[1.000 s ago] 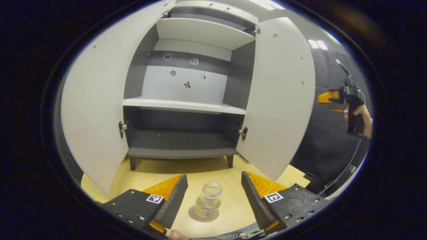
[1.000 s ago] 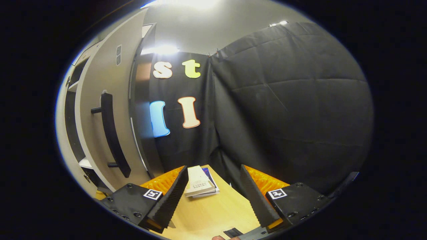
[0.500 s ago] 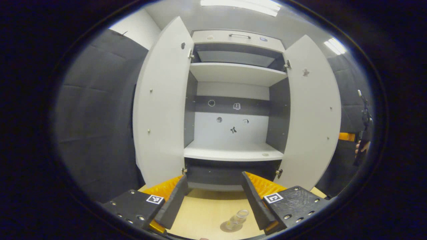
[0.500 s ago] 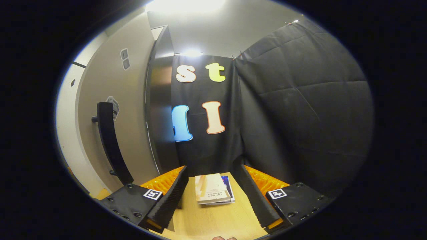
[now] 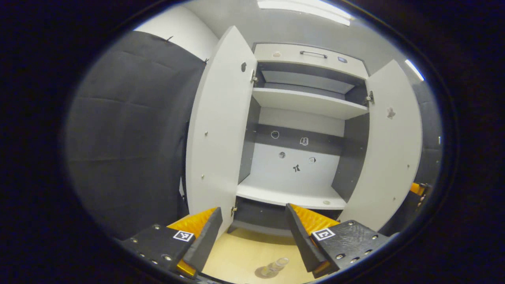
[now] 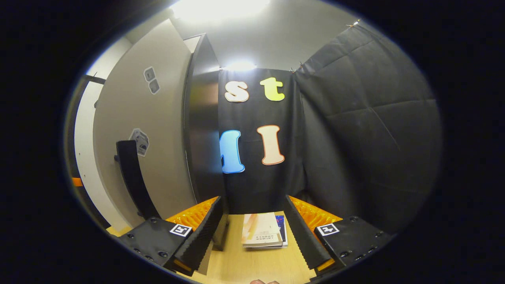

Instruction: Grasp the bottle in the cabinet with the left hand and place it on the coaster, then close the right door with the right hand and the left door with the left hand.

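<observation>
Left gripper (image 5: 252, 232) agape above bottle (image 5: 275, 267)

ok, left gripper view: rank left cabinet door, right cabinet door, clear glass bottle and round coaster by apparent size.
1. White left cabinet door, largest as seen.
2. White right cabinet door; likely the same real size, only angled and partly cut off.
3. Clear glass bottle and round coaster under it: both tiny, too close to rank.
</observation>
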### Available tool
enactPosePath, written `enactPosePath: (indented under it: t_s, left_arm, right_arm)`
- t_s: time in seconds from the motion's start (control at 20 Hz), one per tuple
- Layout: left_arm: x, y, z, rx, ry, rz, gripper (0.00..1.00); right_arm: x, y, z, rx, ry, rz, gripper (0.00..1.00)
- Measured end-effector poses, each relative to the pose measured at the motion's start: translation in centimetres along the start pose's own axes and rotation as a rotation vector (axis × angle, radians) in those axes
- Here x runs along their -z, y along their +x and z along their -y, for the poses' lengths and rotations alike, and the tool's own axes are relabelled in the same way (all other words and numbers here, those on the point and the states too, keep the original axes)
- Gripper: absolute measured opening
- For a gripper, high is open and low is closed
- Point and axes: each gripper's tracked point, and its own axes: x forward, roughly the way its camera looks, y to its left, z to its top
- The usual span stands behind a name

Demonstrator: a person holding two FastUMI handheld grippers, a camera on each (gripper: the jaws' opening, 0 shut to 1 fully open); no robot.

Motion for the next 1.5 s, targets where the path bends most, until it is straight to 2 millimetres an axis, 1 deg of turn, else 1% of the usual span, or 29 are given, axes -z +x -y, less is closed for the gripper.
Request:
enactPosePath:
  t_s: [0.1, 0.15, 0.25, 0.3, 0.35, 0.5, 0.55, 0.6, 0.65, 0.7, 0.8, 0.85, 0.95, 1.0, 1.15, 1.25, 1.3, 1.4, 1.5]
  left_arm:
    - [0.1, 0.3, -0.6, 0.006, 0.003, 0.001, 0.94]
    - [0.2, 0.4, -0.8, 0.013, 0.002, -0.001, 0.93]
    - [0.3, 0.8, -0.9, 0.038, 0.001, -0.012, 0.94]
    - [0.2, 0.9, -1.1, 0.048, 0.009, -0.011, 0.92]
    - [0.1, 1.0, -1.3, 0.059, 0.018, -0.008, 0.93]
    - [0.3, 1.3, -1.7, 0.090, 0.026, -0.012, 0.94]
    - [0.2, 1.4, -1.9, 0.101, 0.021, -0.013, 0.93]
    - [0.3, 1.4, -2.1, 0.112, 0.015, -0.015, 0.92]
    - [0.3, 1.6, -2.4, 0.118, 0.012, -0.014, 0.94]
    - [0.3, 1.7, -2.7, 0.125, 0.010, -0.014, 0.94]
    - [0.5, 1.8, -3.4, 0.134, 0.008, -0.013, 0.93]
    - [0.5, 1.8, -3.7, 0.138, 0.011, -0.012, 0.94]
    - [1.0, 1.9, -4.8, 0.127, 0.020, -0.024, 0.94]
    - [1.1, 1.9, -5.0, 0.127, 0.021, -0.025, 0.93]
    - [1.5, 2.0, -5.9, 0.133, 0.009, -0.027, 0.94]
    - [1.8, 2.0, -6.4, 0.133, -0.001, -0.031, 0.93]
    - [1.9, 2.0, -6.7, 0.132, -0.004, -0.032, 0.93]
    - [2.0, 2.0, -7.4, 0.131, -0.002, -0.038, 0.93]
    - [2.5, 2.2, -8.3, 0.118, 0.006, -0.051, 0.94]
  right_arm:
    - [-0.8, 0.2, -1.1, -0.019, 0.006, 0.005, 0.99]
    - [-1.2, 0.3, -1.7, -0.025, 0.006, 0.009, 0.96]
    - [-1.7, 0.3, -3.0, -0.035, 0.002, 0.010, 0.96]
    - [-1.9, 0.3, -3.7, -0.039, -0.002, 0.012, 0.99]
    - [-2.0, 0.3, -4.3, -0.043, -0.006, 0.009, 0.99]
    - [-1.5, 0.1, -6.2, -0.060, -0.007, -0.010, 0.99]
    - [-1.3, 0.0, -6.6, -0.055, -0.015, -0.018, 0.99]
    - [-1.4, -0.2, -6.4, -0.038, -0.028, -0.020, 0.94]
    - [-1.6, -0.3, -6.3, -0.024, -0.032, -0.015, 0.92]
    - [-1.4, -0.3, -6.4, -0.011, -0.035, -0.020, 0.96]
    - [-1.5, -0.5, -6.8, 0.009, -0.046, -0.018, 0.96]
    - [-1.7, -0.6, -7.0, 0.022, -0.058, -0.013, 0.96]
    - [-1.6, -0.7, -7.5, 0.039, -0.060, -0.012, 0.96]
    - [-1.4, -0.8, -8.1, 0.035, -0.054, -0.015, 0.97]
    - [-1.4, -0.6, -9.3, 0.021, -0.060, -0.022, 0.97]
    - [-1.2, -0.6, -11.3, 0.003, -0.052, -0.023, 0.96]
    - [-1.0, -1.1, -12.6, -0.010, -0.049, -0.025, 0.97]
    - [-0.9, -0.8, -14.7, -0.039, -0.050, -0.026, 0.97]
    - [-0.7, -0.1, -16.7, -0.066, -0.043, -0.021, 0.97]
